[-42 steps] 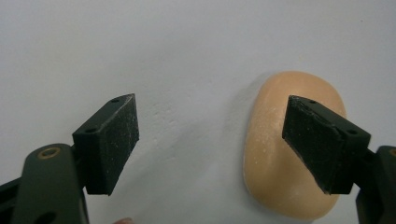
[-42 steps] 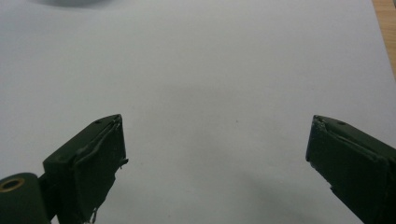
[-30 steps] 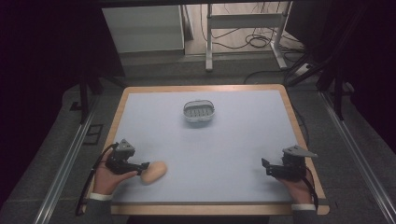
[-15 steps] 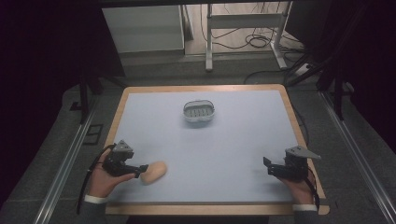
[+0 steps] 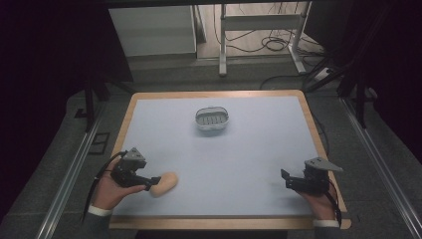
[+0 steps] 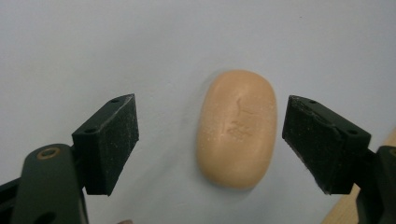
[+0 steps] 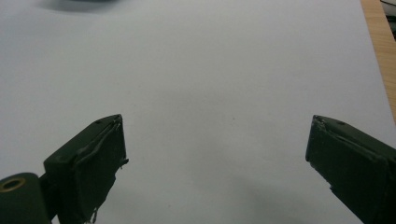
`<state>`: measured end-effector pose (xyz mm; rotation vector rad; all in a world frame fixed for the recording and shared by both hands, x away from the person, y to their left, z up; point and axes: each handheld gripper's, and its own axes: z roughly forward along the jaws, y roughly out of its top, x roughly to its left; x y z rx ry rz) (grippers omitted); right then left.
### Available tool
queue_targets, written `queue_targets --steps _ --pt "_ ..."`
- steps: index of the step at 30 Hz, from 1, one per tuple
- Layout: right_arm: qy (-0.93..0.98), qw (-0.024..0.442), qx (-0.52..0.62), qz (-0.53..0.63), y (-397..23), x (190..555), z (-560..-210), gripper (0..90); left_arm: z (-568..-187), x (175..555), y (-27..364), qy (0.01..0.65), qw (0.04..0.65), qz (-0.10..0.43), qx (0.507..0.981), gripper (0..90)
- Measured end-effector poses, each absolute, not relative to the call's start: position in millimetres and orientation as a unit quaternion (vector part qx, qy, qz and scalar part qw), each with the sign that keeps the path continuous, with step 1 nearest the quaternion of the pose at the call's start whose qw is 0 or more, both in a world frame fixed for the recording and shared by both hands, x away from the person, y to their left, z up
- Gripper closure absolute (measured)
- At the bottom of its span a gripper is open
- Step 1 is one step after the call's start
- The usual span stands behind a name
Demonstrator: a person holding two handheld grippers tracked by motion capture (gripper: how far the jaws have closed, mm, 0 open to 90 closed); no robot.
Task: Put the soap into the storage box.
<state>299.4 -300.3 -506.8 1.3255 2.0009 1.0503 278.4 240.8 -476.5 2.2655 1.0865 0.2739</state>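
A peach-coloured oval soap bar lies flat on the pale table near its front left. My left gripper is open, its jaws spread on either side of the soap without touching it. A small grey soap dish with a slatted bottom stands at the middle back of the table. My right gripper rests open near the front right edge, and in the right gripper view there is just bare table between its jaws.
The table has a wooden rim all round. Beyond its far edge are a white cabinet, a metal stand and cables on the floor. Dark rails run along both sides.
My left gripper has edged slightly toward the soap, its jaws now around it. The right gripper has barely moved.
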Motion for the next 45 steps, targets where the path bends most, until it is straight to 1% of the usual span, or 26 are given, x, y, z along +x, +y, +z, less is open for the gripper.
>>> queue_targets --steps 9,10,20,28,35,41,45 --pt "0.739 0.259 0.485 0.390 -300 299 -506 4.8 -468 279 229 0.389 0.285 0.097 0.871 18.9" --pt "0.742 0.259 0.479 0.391 -299 299 -506 4.8 -469 279 227 0.385 0.282 0.088 0.874 18.9" --pt "0.749 0.259 0.472 0.386 -295 299 -508 4.8 -482 283 214 0.375 0.252 0.070 0.890 19.6" --pt "0.749 0.262 0.475 0.379 -296 299 -509 4.8 -494 290 203 0.367 0.216 0.057 0.903 20.3" --pt "0.744 0.252 0.479 0.391 -298 299 -507 4.8 -502 293 197 0.363 0.202 0.049 0.908 20.6" --pt "0.744 0.258 0.481 0.386 -299 298 -508 4.8 -510 297 197 0.367 0.190 0.046 0.909 21.4" --pt "0.744 0.261 0.482 0.383 -299 298 -508 4.8 -514 298 195 0.365 0.185 0.044 0.911 24.1"
